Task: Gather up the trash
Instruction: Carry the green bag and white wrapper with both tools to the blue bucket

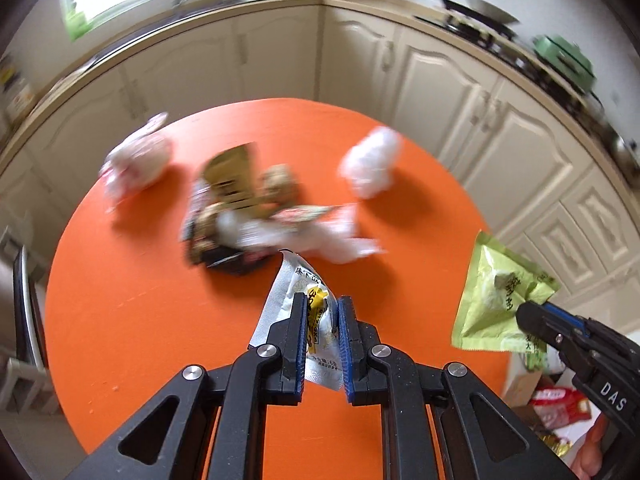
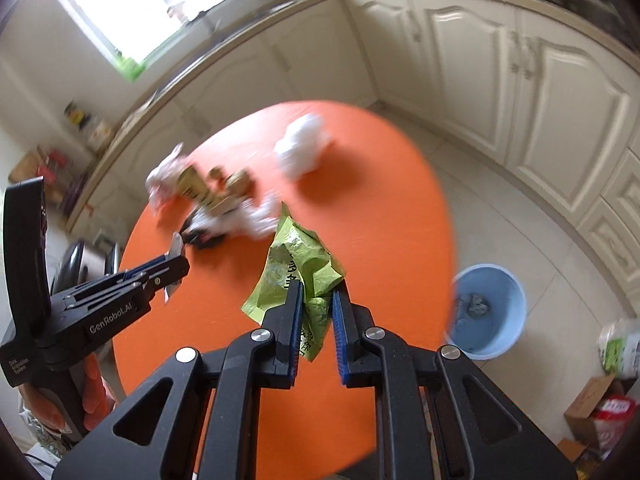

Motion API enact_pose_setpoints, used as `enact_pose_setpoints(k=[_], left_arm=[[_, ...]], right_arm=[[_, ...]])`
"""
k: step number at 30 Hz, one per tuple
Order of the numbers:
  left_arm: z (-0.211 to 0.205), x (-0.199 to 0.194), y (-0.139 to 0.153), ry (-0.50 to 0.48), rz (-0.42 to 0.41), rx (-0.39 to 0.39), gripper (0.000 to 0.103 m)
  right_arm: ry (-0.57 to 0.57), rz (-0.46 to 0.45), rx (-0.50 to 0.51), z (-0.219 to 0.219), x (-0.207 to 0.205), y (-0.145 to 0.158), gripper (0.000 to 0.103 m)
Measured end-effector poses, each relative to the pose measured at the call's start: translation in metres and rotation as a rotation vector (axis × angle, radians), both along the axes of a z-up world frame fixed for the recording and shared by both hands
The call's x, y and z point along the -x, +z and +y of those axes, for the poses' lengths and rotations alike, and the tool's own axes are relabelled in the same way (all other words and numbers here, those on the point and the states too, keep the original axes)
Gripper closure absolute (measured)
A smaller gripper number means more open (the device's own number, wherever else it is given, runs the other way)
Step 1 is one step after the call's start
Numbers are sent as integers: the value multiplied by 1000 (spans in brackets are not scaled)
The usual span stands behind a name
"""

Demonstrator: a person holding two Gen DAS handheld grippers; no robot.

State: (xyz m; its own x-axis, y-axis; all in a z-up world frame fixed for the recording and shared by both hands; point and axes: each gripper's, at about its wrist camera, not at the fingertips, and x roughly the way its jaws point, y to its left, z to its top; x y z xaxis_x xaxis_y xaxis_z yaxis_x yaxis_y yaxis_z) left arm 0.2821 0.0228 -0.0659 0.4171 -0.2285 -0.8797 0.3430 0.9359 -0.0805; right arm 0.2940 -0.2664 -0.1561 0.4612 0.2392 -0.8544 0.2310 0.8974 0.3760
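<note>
My left gripper (image 1: 322,304) is shut on a white and yellow sachet wrapper (image 1: 294,300) and holds it above the round orange table (image 1: 140,320). My right gripper (image 2: 316,290) is shut on a crumpled green packet (image 2: 298,264), also above the table; the packet shows at the right in the left wrist view (image 1: 492,300). A pile of wrappers (image 1: 244,208) lies mid-table, with a white plastic bag (image 1: 136,160) to its left and a white crumpled wad (image 1: 372,164) to its right. A light blue bin (image 2: 486,310) stands on the floor right of the table.
Cream kitchen cabinets (image 1: 440,92) curve around behind the table. A cardboard box with packaging (image 2: 600,412) sits on the floor at the right. A chair (image 1: 24,312) stands at the table's left edge.
</note>
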Motion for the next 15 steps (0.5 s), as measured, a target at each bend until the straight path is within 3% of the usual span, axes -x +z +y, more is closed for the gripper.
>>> enact_pose_setpoints(k=[7,15], left_arm=[[-131,13,-8,-198,6,-58,93],[-252,24,-44,-375,47,-129,93]], right_arm=[[-245,-24,-53,-115,61,-10,89],[-460,8,-55,-207,126,-32,89]])
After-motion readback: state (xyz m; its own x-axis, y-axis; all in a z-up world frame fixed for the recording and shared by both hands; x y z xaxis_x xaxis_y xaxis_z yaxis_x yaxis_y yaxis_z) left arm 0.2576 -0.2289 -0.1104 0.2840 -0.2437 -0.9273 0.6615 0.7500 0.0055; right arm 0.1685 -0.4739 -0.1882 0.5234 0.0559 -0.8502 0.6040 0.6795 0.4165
